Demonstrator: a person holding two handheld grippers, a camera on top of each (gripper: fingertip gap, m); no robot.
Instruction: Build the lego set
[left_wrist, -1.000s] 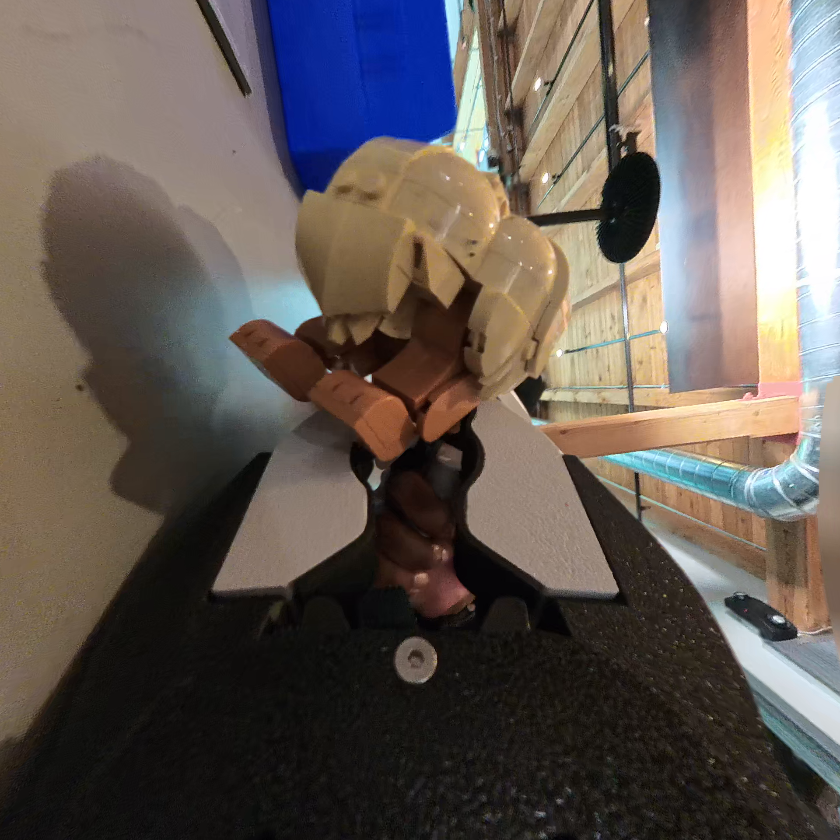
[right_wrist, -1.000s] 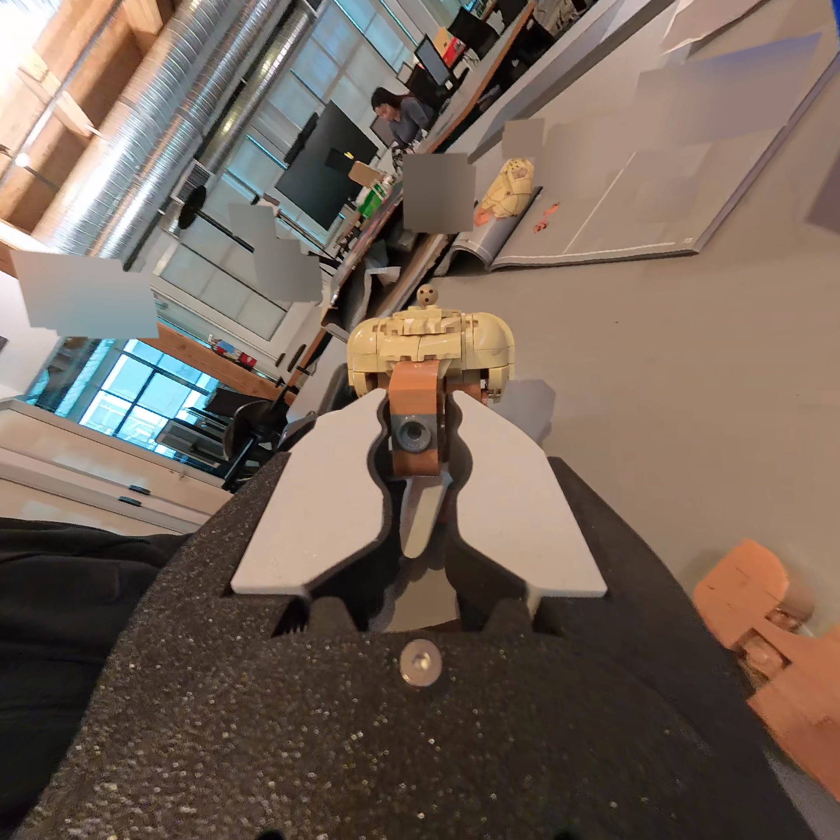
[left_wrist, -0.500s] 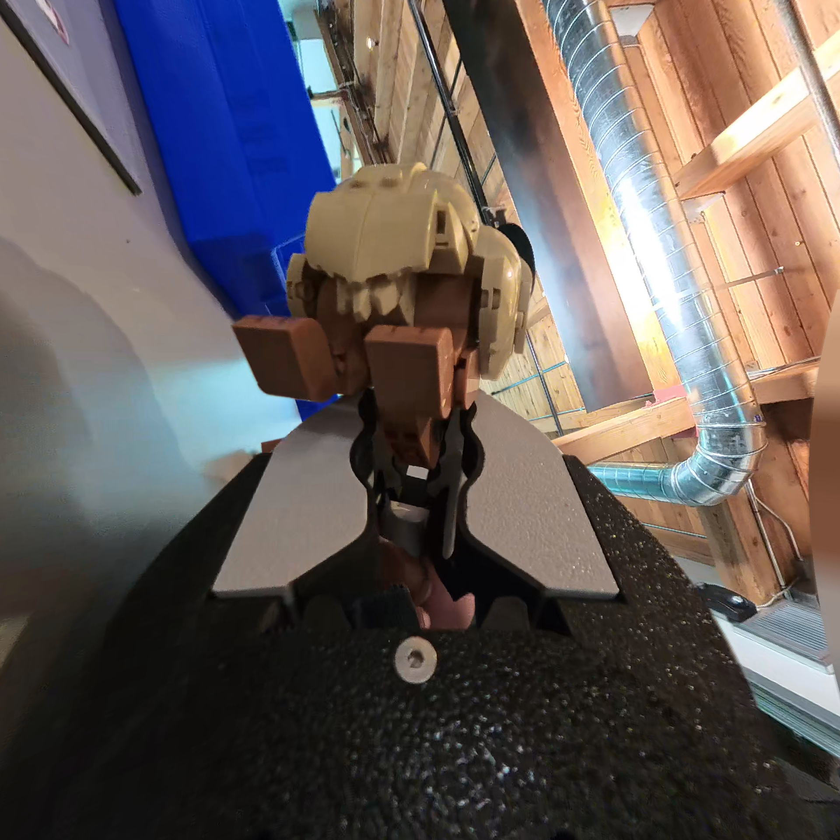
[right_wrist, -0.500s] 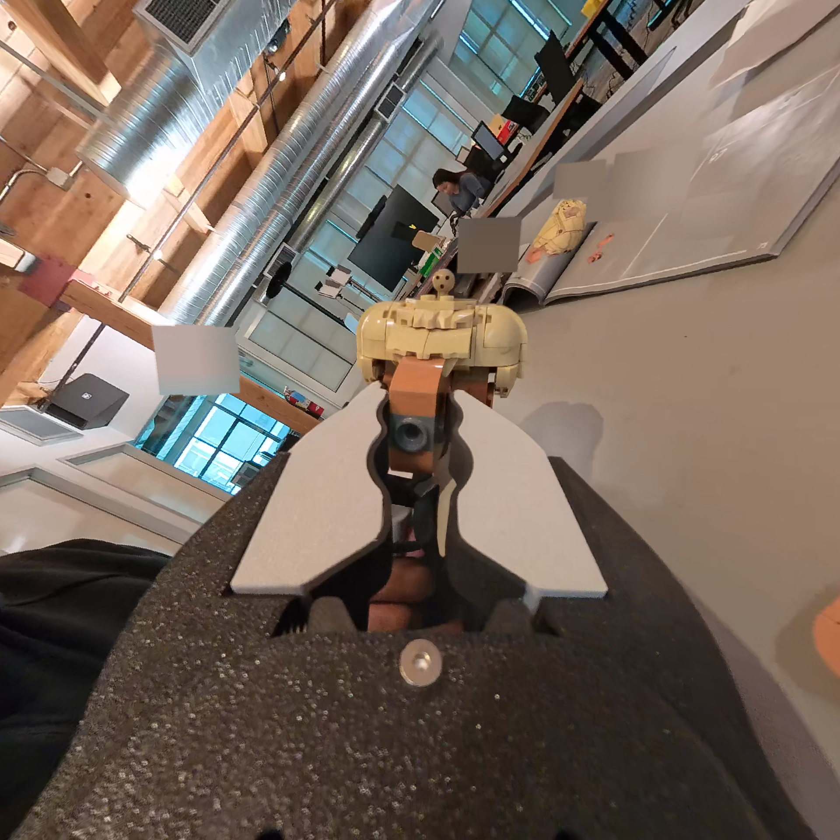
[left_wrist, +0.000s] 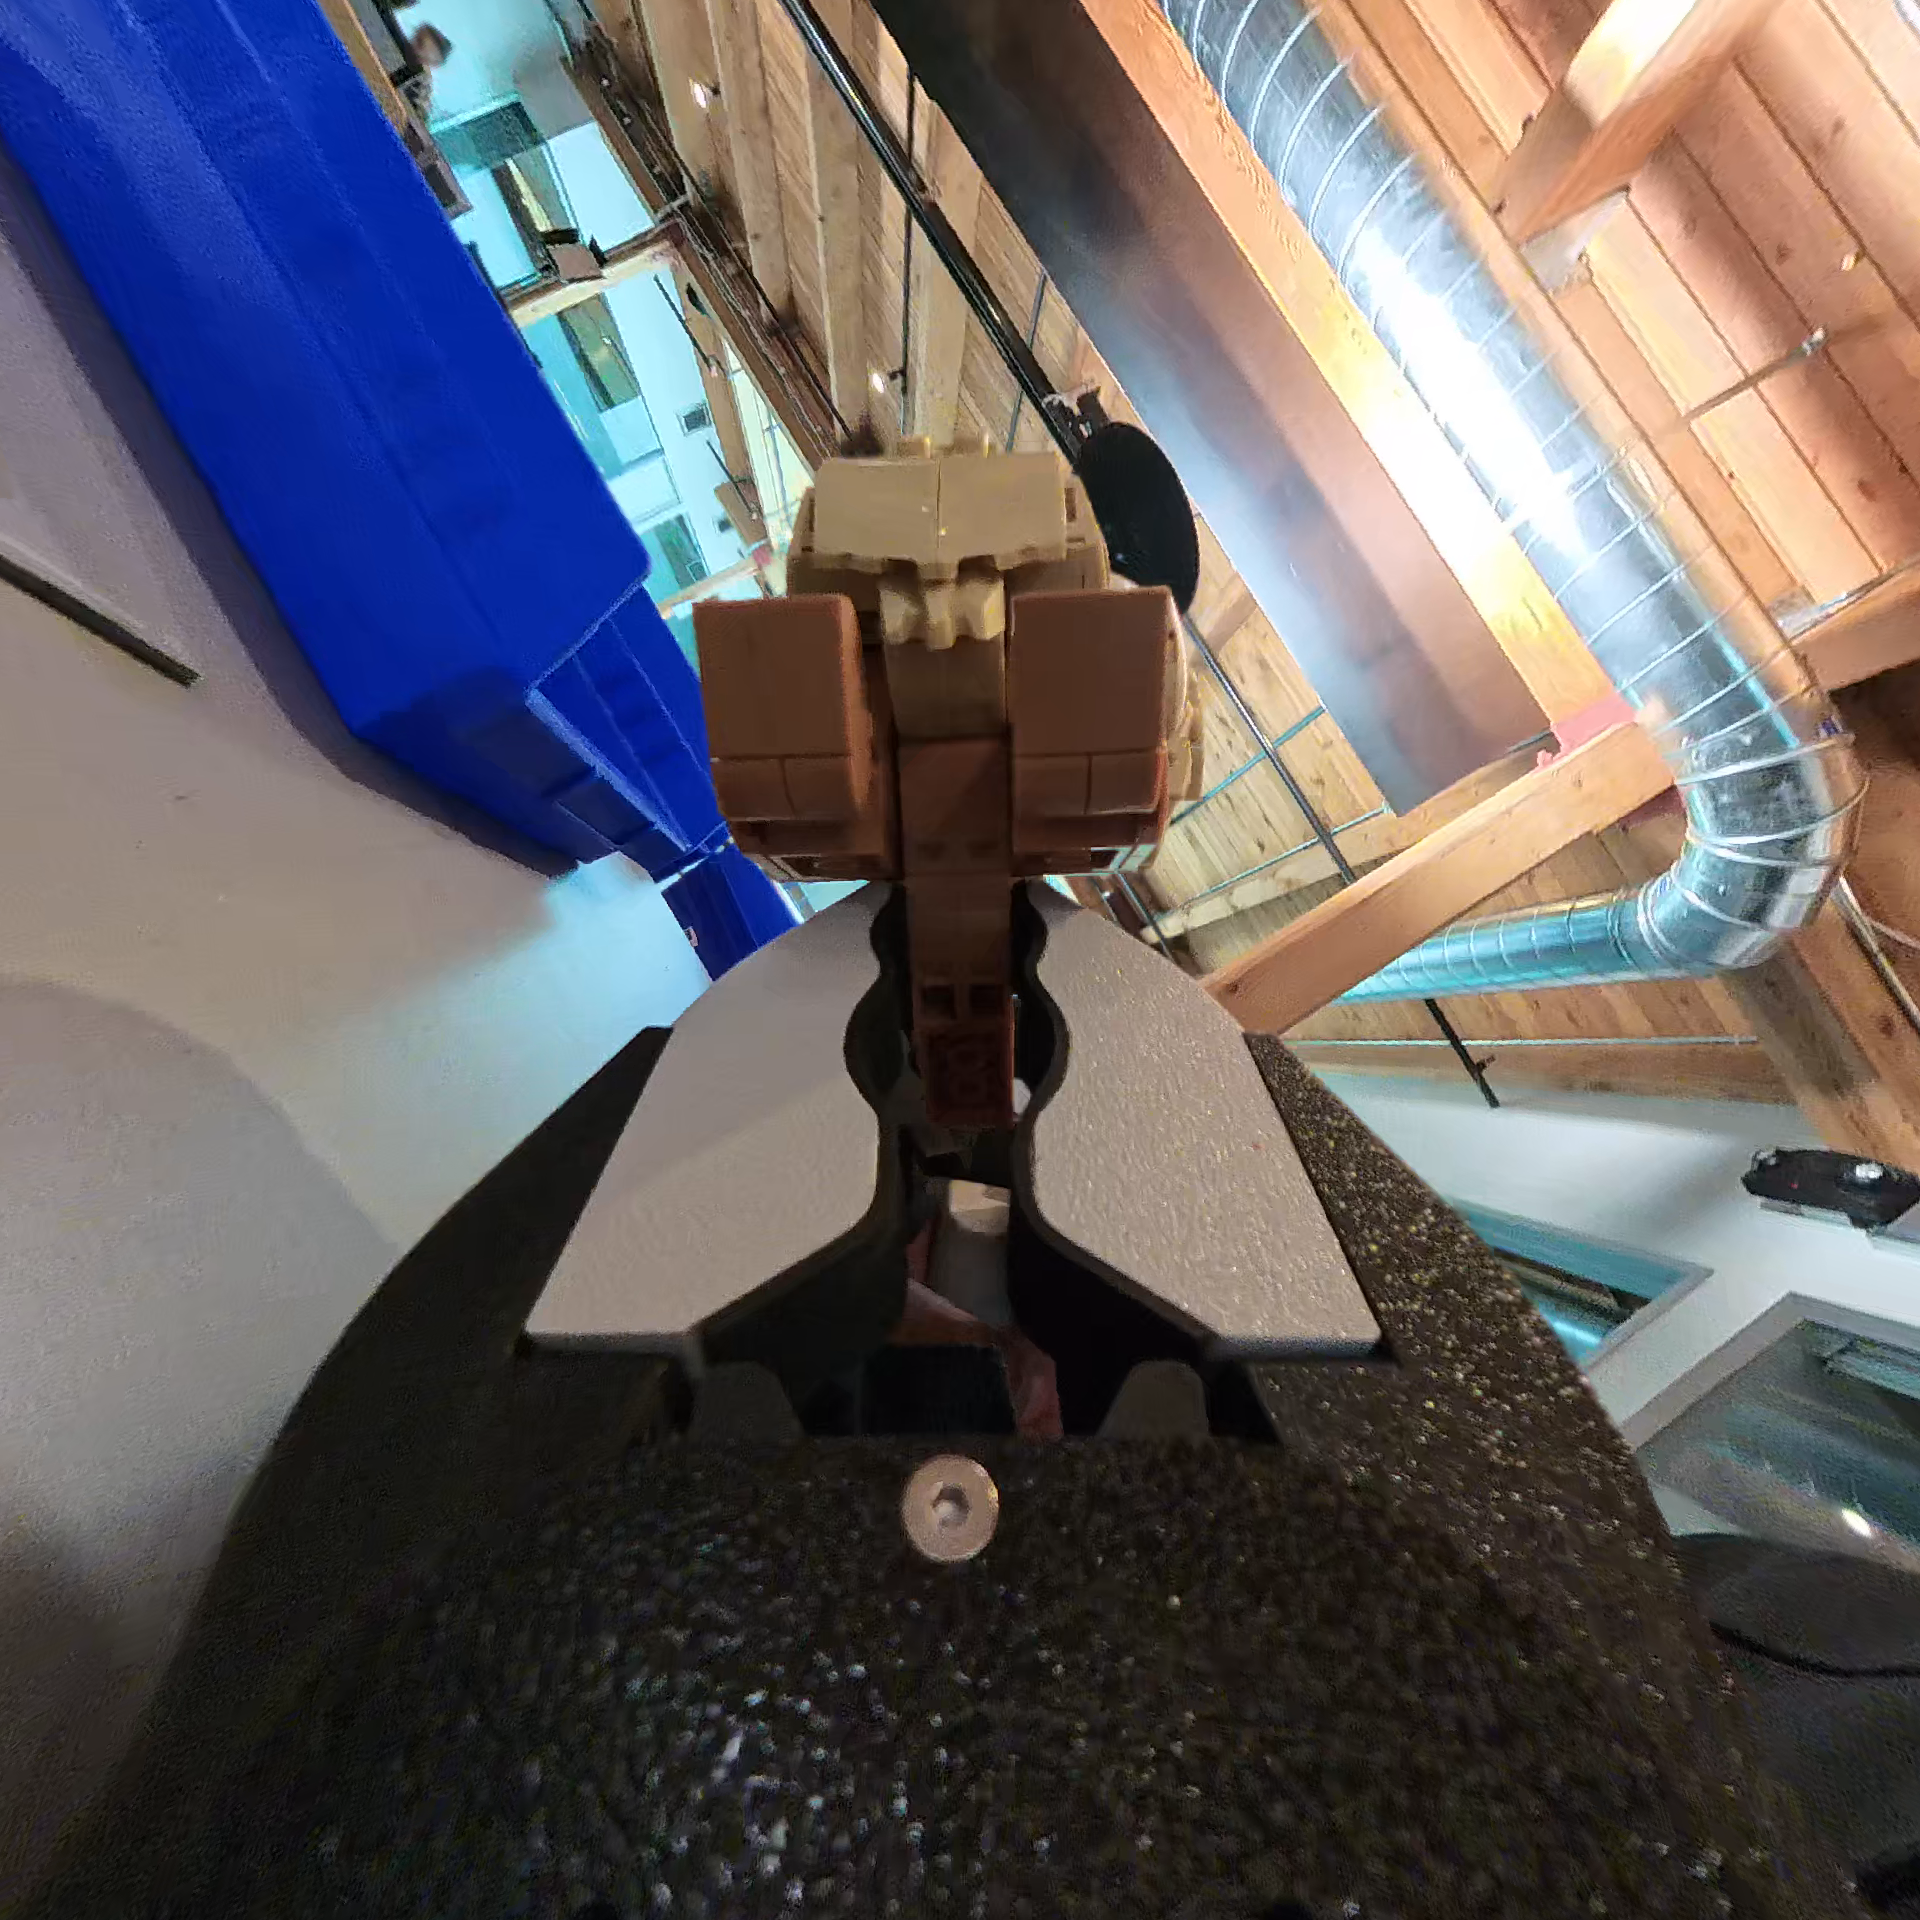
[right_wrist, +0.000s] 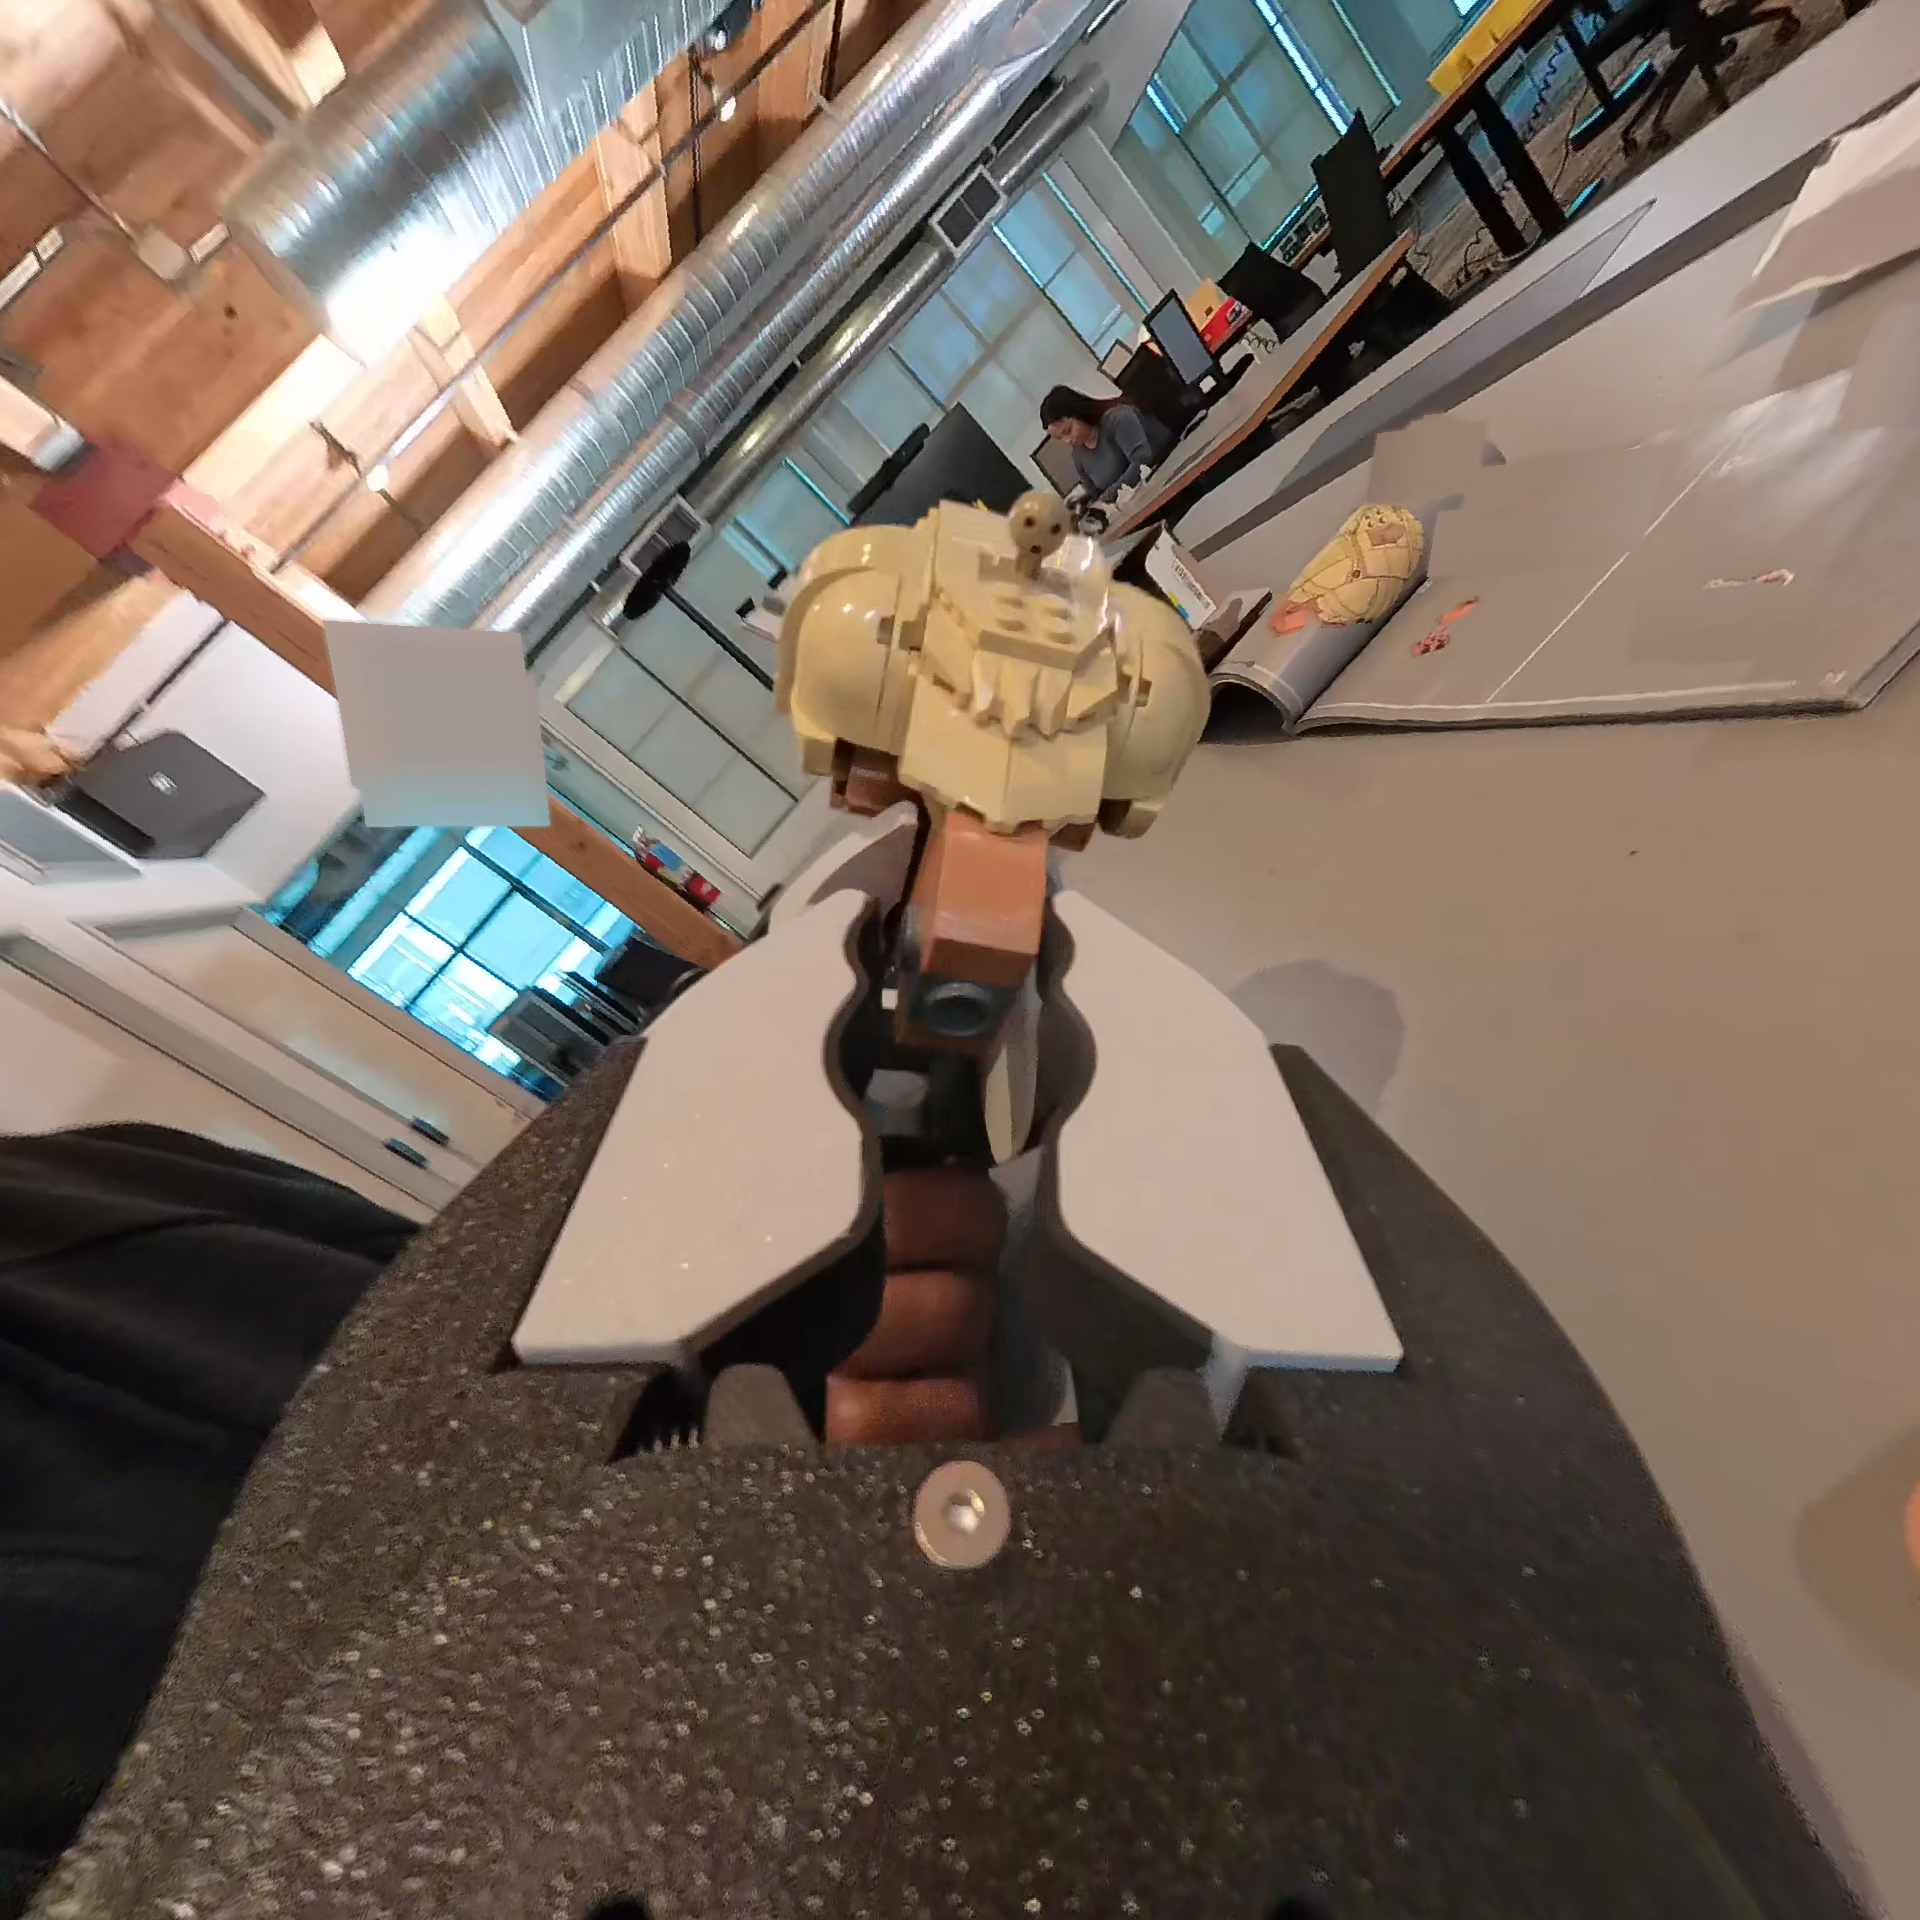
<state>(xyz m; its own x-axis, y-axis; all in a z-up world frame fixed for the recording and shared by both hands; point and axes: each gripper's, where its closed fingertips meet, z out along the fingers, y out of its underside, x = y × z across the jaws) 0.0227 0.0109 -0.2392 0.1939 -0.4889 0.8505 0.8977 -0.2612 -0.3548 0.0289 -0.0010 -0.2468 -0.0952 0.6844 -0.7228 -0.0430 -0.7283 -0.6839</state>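
Observation:
A brick model with a tan domed top (left_wrist: 940, 540) and brown blocks is held up off the grey table (right_wrist: 1507, 1039). My left gripper (left_wrist: 954, 914) is shut on the model's narrow brown stem (left_wrist: 956, 977), with both pads against its sides. In the right wrist view the same model (right_wrist: 987, 675) has a brown block with a grey socket (right_wrist: 982, 925) that stands tilted between my right gripper's (right_wrist: 971, 914) fingers. Those pads stand slightly off the block, so the right gripper is open. A grey finger tip of the left gripper (right_wrist: 857, 862) shows behind the model.
An open booklet (right_wrist: 1558, 623) lies on the table beyond the model. A blue bin (left_wrist: 312, 364) stands on the table at the left of the left wrist view. A blurred orange piece (right_wrist: 1907, 1538) lies at the right edge. A person (right_wrist: 1101, 436) sits at a far desk. Both grippers' tips are close together, under 4 cm apart.
My left jaws have closed from a loose stance onto the brown stem. My right jaws have widened off the brown block, and the model has tilted between them. Both views have swung upward.

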